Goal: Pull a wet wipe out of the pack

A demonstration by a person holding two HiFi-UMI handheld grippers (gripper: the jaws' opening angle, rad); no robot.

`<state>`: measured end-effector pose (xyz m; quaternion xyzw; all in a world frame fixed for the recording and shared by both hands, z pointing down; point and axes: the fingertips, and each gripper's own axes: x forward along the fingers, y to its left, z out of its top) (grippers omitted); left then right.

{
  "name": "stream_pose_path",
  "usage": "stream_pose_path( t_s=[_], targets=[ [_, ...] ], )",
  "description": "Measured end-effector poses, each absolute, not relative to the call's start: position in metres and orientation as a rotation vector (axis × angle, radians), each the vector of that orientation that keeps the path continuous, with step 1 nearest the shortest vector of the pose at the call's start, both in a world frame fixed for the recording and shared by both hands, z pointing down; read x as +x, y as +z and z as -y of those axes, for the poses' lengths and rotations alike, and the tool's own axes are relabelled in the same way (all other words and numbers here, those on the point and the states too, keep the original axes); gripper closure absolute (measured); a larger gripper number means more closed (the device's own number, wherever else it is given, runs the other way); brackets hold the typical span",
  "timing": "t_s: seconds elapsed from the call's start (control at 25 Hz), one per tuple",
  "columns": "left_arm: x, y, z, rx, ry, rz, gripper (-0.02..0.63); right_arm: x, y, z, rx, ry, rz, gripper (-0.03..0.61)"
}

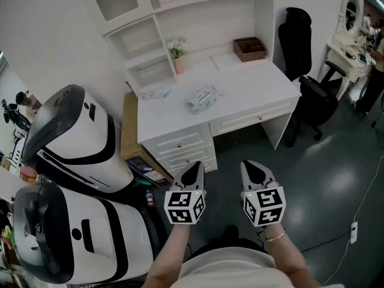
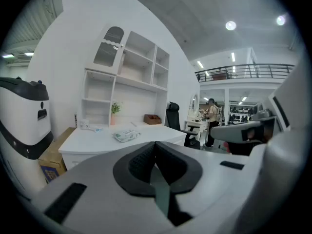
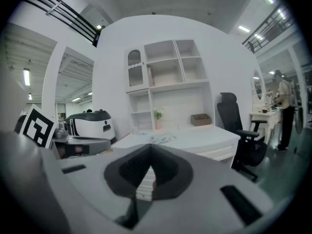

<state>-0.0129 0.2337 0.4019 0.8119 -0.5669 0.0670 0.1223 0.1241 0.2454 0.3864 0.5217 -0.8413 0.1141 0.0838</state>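
Note:
The wet wipe pack (image 1: 202, 99), pale green and white, lies flat near the middle of the white desk (image 1: 252, 92). It also shows small and far off in the left gripper view (image 2: 126, 136) and the right gripper view (image 3: 161, 139). Both grippers are held side by side over the dark floor, well short of the desk's drawers. My left gripper (image 1: 193, 174) points at the desk, its jaws meeting at the tip (image 2: 155, 145) with nothing between them. My right gripper (image 1: 254, 171) (image 3: 148, 147) looks shut and empty too.
On the desk stand a potted plant (image 1: 177, 53), a brown wooden box (image 1: 249, 48) and a small clear item (image 1: 157, 93). A black office chair (image 1: 306, 71) is at the desk's right end. Two big white-and-black machines (image 1: 72, 137) and a cardboard box (image 1: 129, 131) fill the left.

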Motion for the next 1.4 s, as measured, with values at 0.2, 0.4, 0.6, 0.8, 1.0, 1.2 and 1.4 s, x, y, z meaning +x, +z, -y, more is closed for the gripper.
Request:
stream_pose_path(
  t_s=[0.2,0.4,0.6,0.8,1.0,1.2,1.4],
  targets=[
    [-0.007,0.402,-0.22,2.385,0.194,1.653,0.621,0.127,0.389,-0.231,1.559,0.333,2.514,0.577],
    [-0.003,0.401,-0.214,2.387,0.167,1.667,0.621,0.131,0.388,-0.225,1.545,0.339,2.553,0.577],
    [0.002,0.404,-0.21,2.372,0.168,1.666,0.62,0.136,0.388,-0.222,1.529,0.376,2.595,0.577],
    [0.004,0.4,-0.203,2.373,0.167,1.691,0.606,0.14,0.389,-0.212,1.52,0.444,2.622,0.575],
    [0.005,0.402,-0.196,2.36,0.188,1.709,0.572,0.14,0.39,-0.203,1.49,0.485,2.631,0.553],
    [-0.001,0.405,-0.183,2.344,0.215,1.711,0.54,0.134,0.39,-0.189,1.465,0.521,2.641,0.522],
    [-0.008,0.417,-0.161,2.336,0.226,1.705,0.52,0.126,0.399,-0.164,1.468,0.54,2.635,0.51]
  ],
)
